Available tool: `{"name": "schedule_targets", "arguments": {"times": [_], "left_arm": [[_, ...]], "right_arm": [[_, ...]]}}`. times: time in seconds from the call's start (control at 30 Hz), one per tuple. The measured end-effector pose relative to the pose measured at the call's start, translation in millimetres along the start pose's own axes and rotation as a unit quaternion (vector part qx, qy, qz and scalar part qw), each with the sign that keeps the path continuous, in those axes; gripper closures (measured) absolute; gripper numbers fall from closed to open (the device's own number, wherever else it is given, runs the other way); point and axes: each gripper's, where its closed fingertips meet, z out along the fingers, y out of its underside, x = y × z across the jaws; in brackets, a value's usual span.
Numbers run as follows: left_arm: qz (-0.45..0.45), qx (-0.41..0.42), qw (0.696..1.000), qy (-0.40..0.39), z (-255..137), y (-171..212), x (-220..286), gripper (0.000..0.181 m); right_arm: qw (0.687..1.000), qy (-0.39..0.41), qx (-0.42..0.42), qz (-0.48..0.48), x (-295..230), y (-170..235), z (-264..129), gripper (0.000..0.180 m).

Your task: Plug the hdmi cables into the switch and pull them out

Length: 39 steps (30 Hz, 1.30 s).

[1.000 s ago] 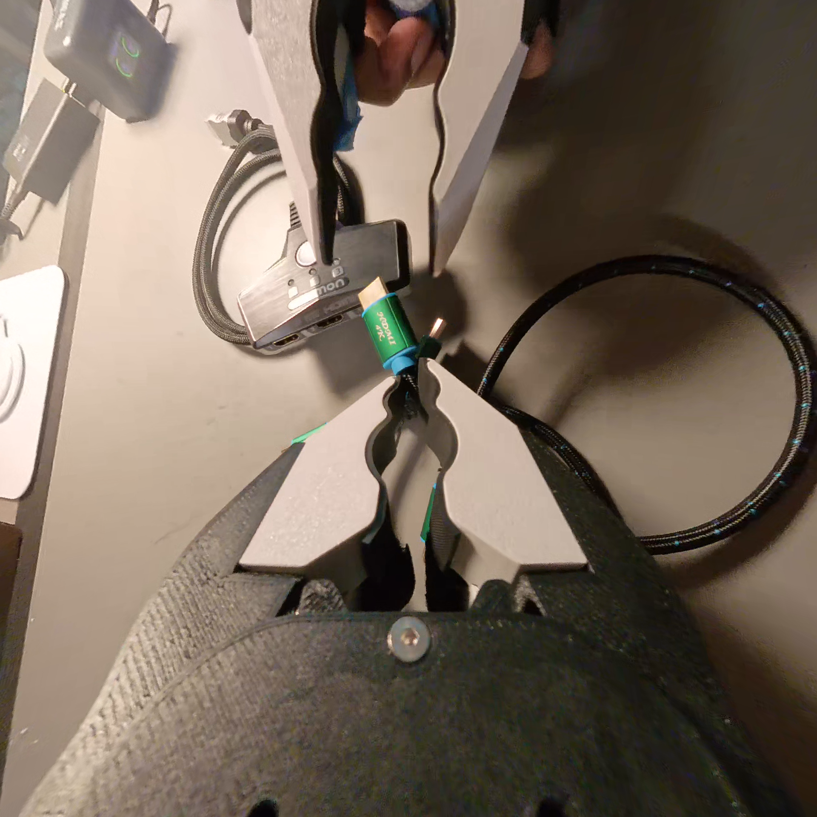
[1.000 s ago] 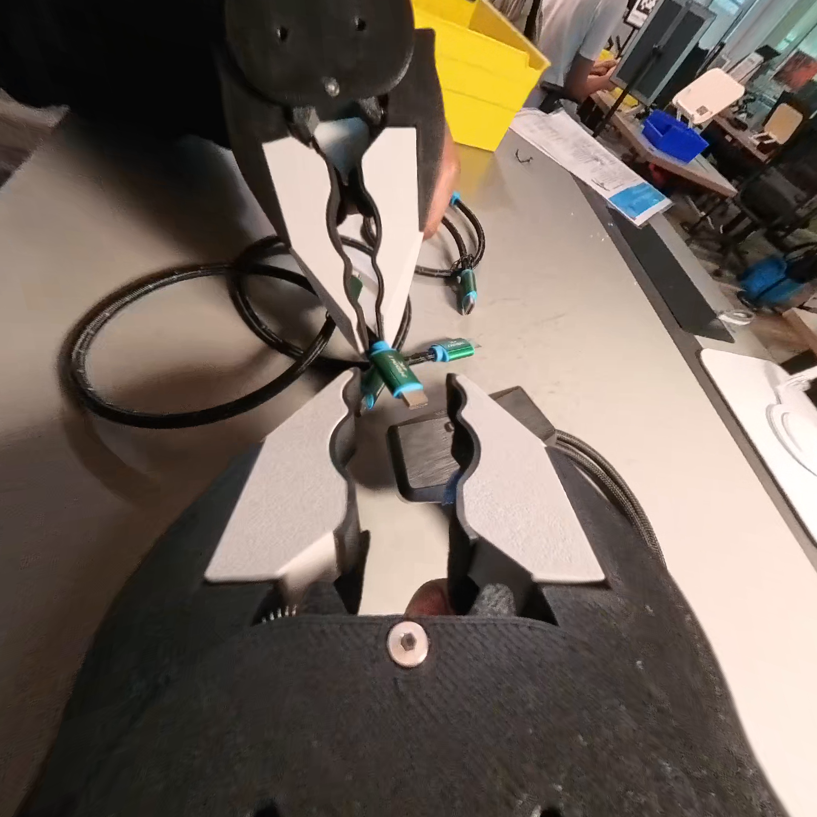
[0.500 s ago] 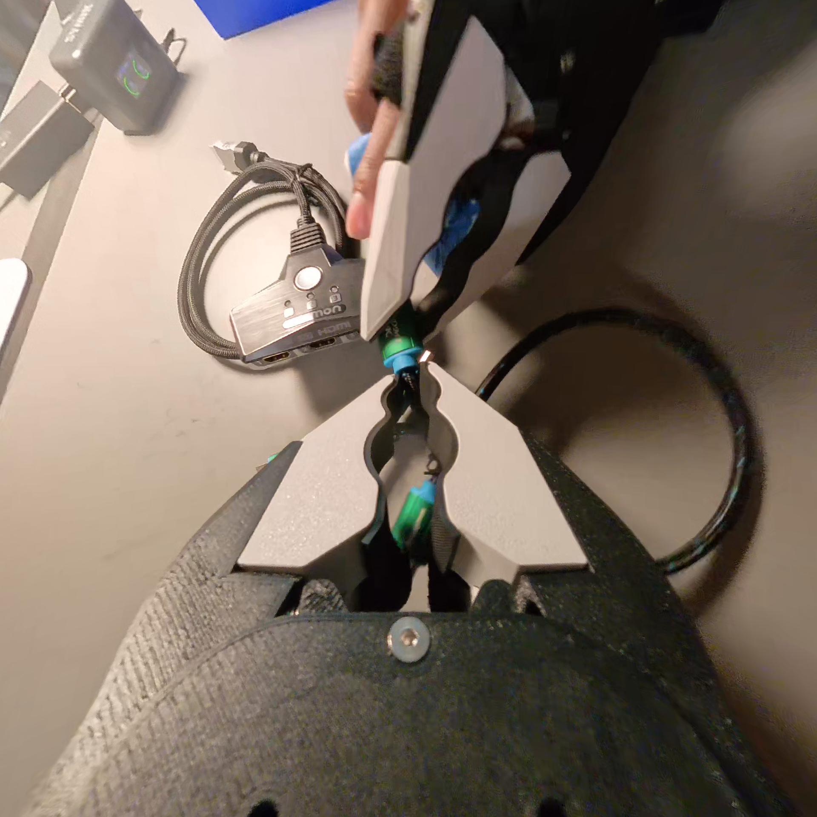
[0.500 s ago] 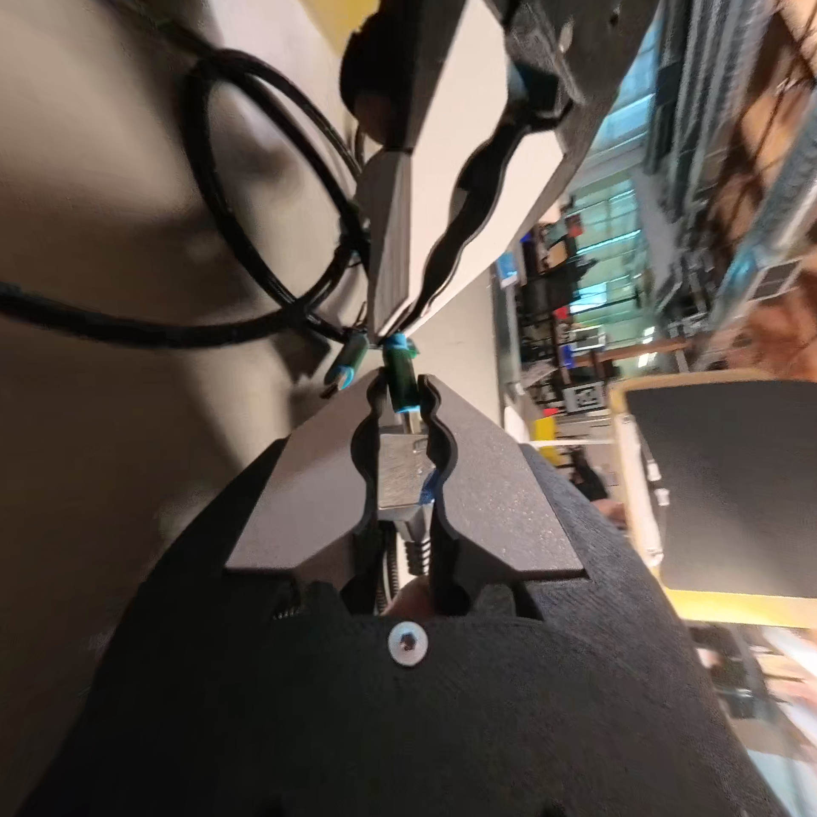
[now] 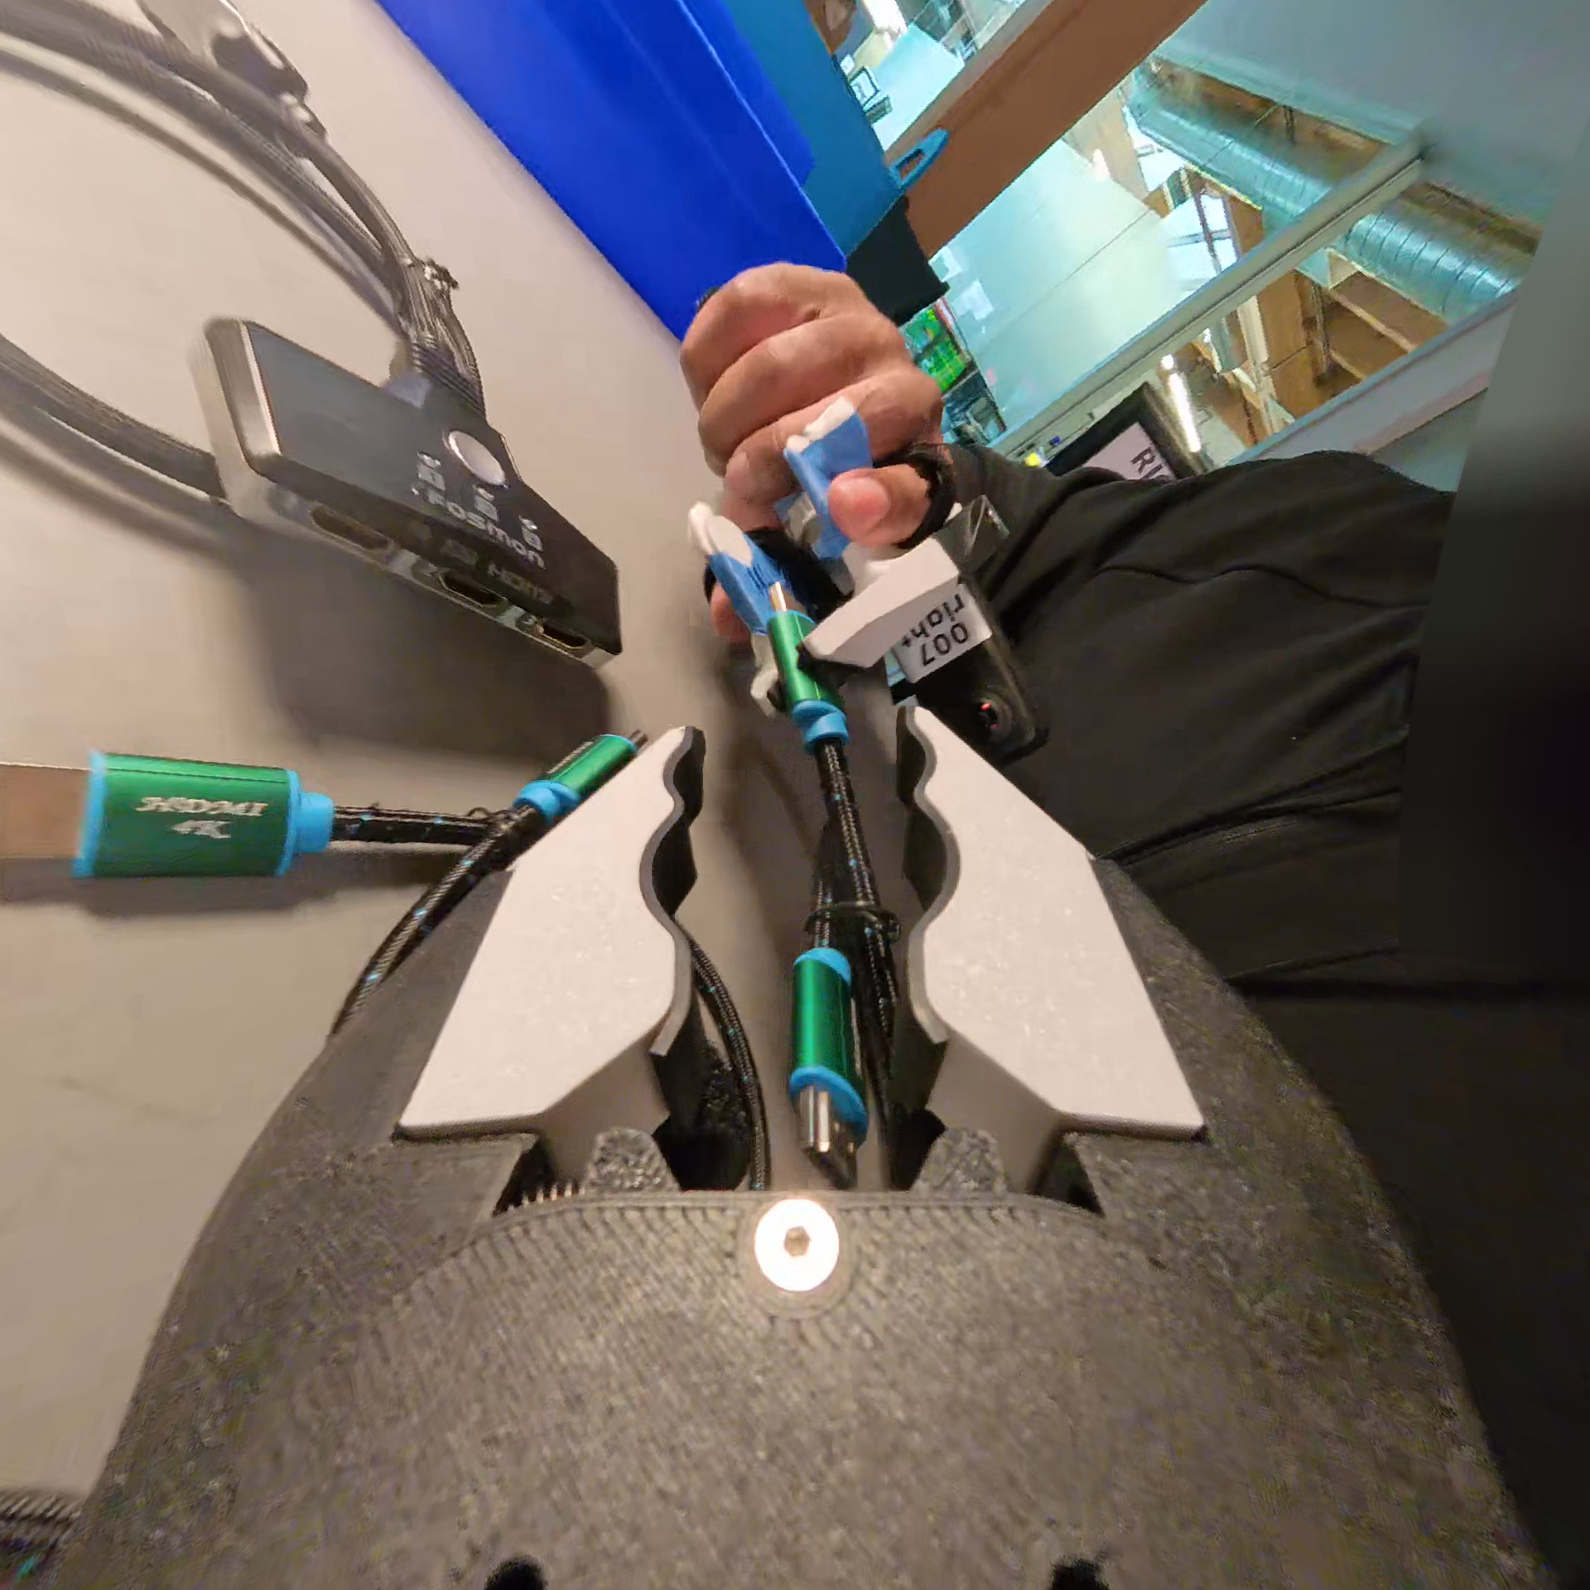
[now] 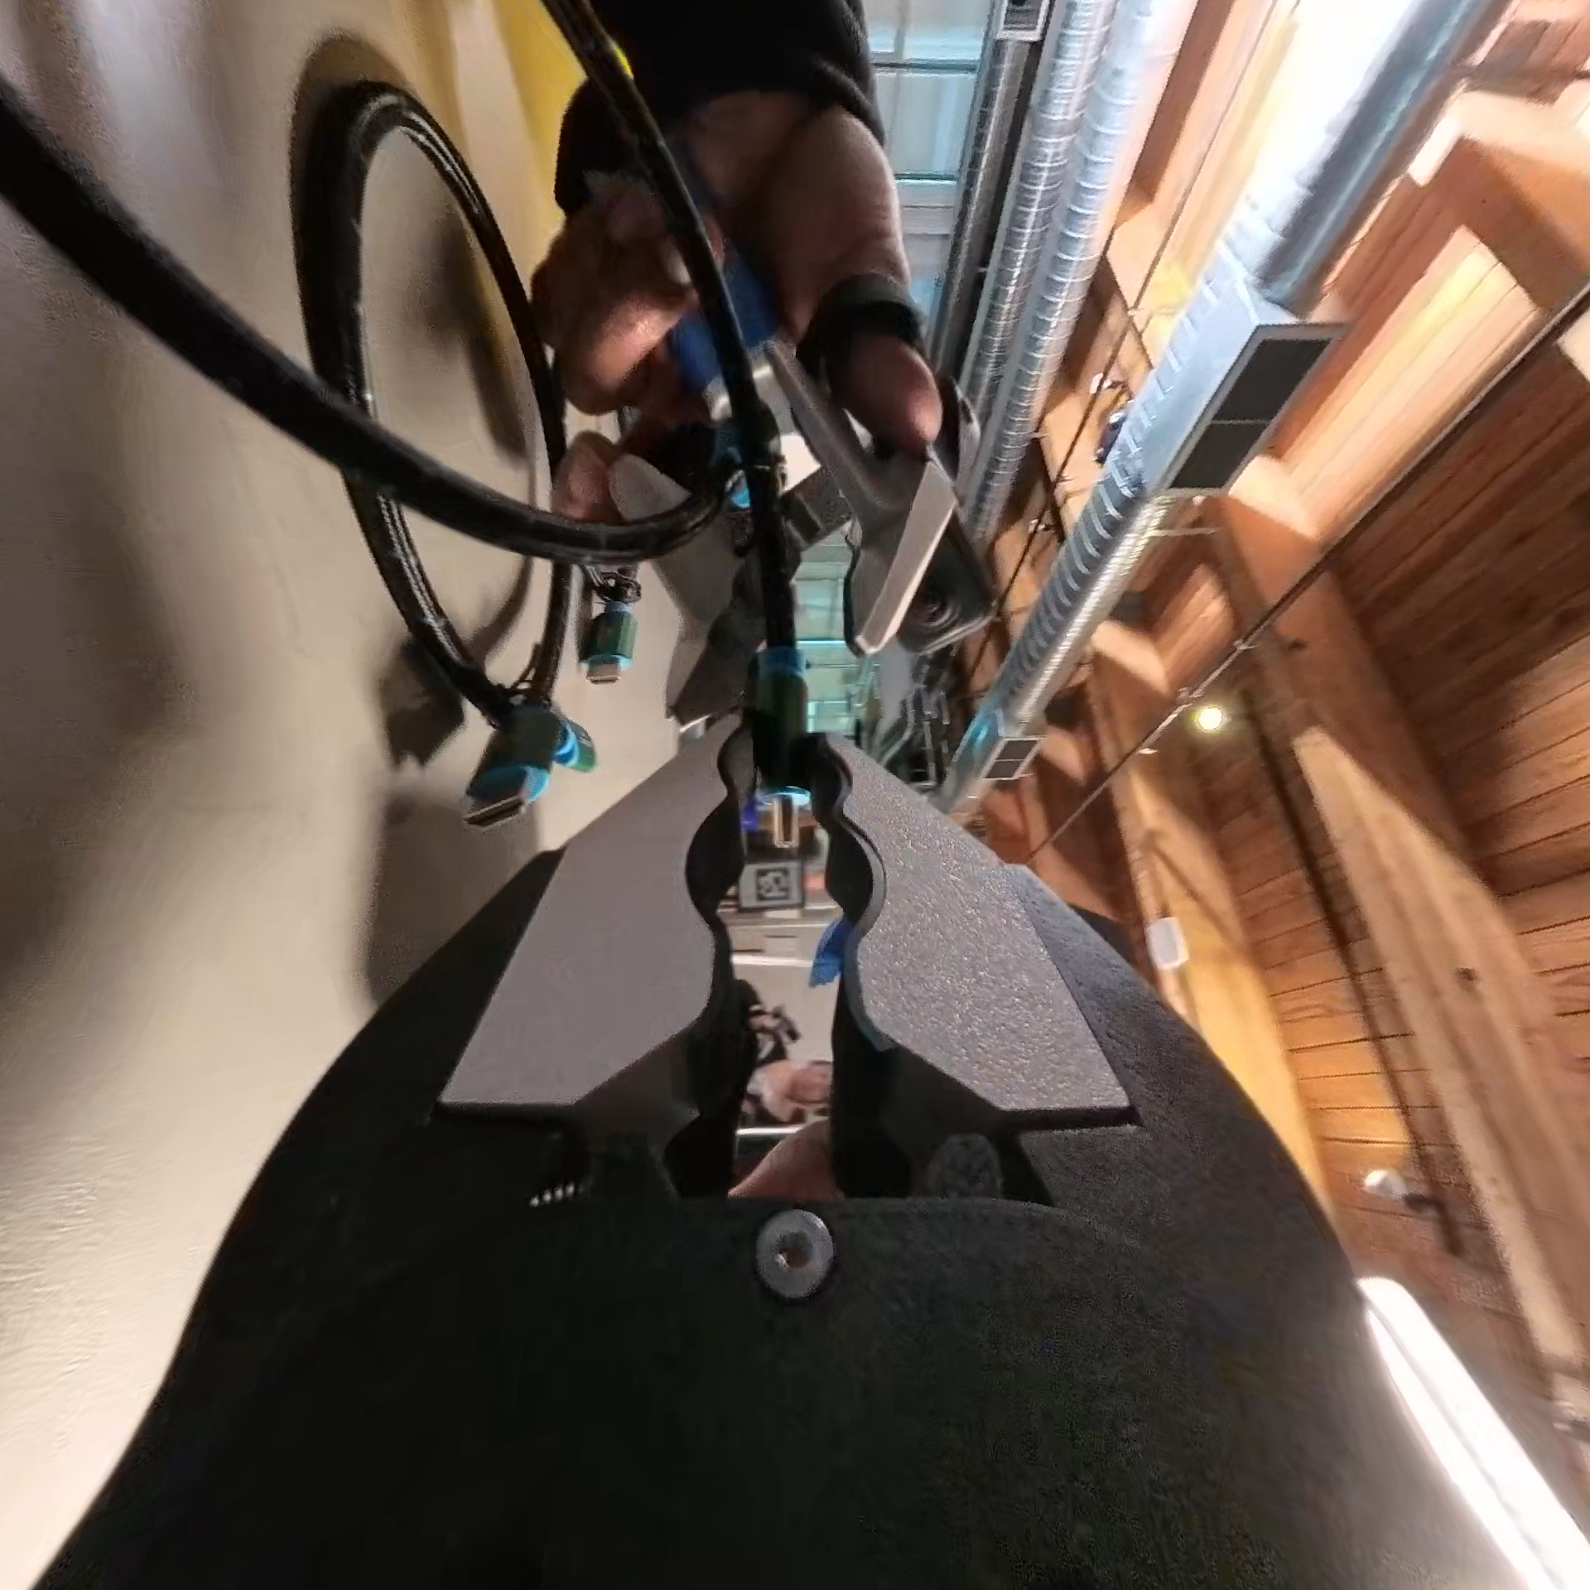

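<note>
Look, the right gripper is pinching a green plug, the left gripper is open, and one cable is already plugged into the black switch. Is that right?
Not quite. In the left wrist view all three ports on the black switch are empty; nothing is plugged in. The right gripper does pinch a green plug, and the left gripper is open.

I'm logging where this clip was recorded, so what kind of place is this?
Probably an industrial-style workshop or lab: exposed silver ductwork beside wood-panelled walls, and a grey workbench carrying an HDMI switch.
</note>
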Motion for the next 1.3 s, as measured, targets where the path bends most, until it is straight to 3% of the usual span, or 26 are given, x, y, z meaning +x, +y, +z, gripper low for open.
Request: {"name": "schedule_targets", "arguments": {"times": [0.1,0.23,0.37,0.53,0.6,0.67,0.77,0.9,0.93,1.3], "left_arm": [[-0.011,0.003,1.000,0.016,8.2,-0.6,7.6,0.145],[-0.021,0.020,0.999,-0.019,10.7,-2.7,-3.5,0.154],[-0.017,0.024,0.998,-0.050,12.9,-3.6,-13.0,0.164],[0.007,0.007,0.995,-0.100,13.9,-0.8,-23.0,0.165],[0.015,0.000,0.992,-0.123,10.0,-0.8,-29.0,0.166],[0.021,-0.012,0.990,-0.142,7.1,1.0,-35.0,0.167],[0.029,-0.033,0.987,-0.157,4.3,4.2,-38.8,0.167],[0.045,-0.070,0.980,-0.183,1.8,7.5,-46.1,0.167],[0.049,-0.081,0.978,-0.188,1.8,8.7,-48.3,0.166],[0.069,-0.119,0.972,-0.191,3.6,8.9,-54.1,0.166]], "right_arm": [[1.000,0.002,0.004,-0.021,-2.5,-0.8,-0.3,0.167],[1.000,-0.005,-0.004,0.001,-4.1,3.9,-0.3,0.166],[0.987,-0.076,0.001,0.142,-11.2,13.1,-4.1,0.160],[0.915,-0.184,-0.012,0.360,-8.1,48.0,-25.0,0.134],[0.866,-0.249,-0.049,0.430,-22.2,64.6,-29.7,0.122],[0.826,-0.300,-0.089,0.469,-39.8,77.9,-33.0,0.093],[0.779,-0.355,-0.114,0.505,-59.2,80.5,-35.5,0.078],[0.748,-0.394,-0.142,0.515,-75.0,80.5,-33.0,0.081],[0.744,-0.394,-0.139,0.522,-74.8,78.9,-31.0,0.090],[0.755,-0.378,-0.119,0.522,-71.8,77.4,-26.8,0.097]]}}
